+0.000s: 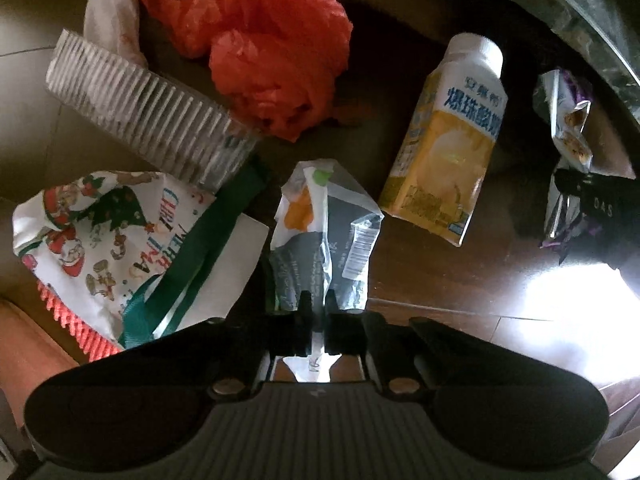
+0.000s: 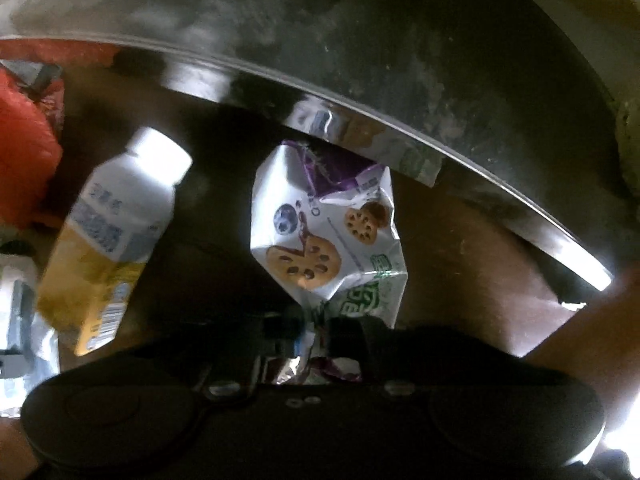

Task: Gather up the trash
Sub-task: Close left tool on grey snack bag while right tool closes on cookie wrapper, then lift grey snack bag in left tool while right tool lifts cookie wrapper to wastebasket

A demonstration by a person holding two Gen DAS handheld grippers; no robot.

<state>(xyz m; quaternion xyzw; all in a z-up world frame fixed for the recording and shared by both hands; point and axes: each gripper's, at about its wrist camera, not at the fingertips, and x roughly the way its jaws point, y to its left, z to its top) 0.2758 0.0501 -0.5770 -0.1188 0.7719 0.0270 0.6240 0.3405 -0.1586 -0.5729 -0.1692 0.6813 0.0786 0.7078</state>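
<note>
My left tongs [image 1: 319,300] are clamped on the near end of a crumpled white-and-grey plastic wrapper with an orange patch and a barcode [image 1: 324,232]. Its long axis runs near-to-far, straight out from the tips, and the near end is pinched between the pads.

My right tongs [image 2: 316,326] are clamped on the near edge of a crumpled white foil cookie packet with purple top and cookie pictures [image 2: 326,236]. It also points away from the tips; its far purple end lies just beside the curved glass edge [image 2: 360,112].

A yellow-and-white drink carton with a white cap [image 1: 444,140] lies between the two wrappers, cap far, tilted slightly right, apart from both.

Left side is crowded: a ribbed clear plastic cup [image 1: 152,112] on its side, a white Christmas-print paper bag with green ribbon [image 1: 120,248] and a crumpled red plastic bag [image 1: 256,40] at far. The paper bag's edge lies just beside my left wrapper.

Bare dark wooden surface [image 1: 460,280] is open to the near right of the left tongs. The glass edge hems in the far right.
</note>
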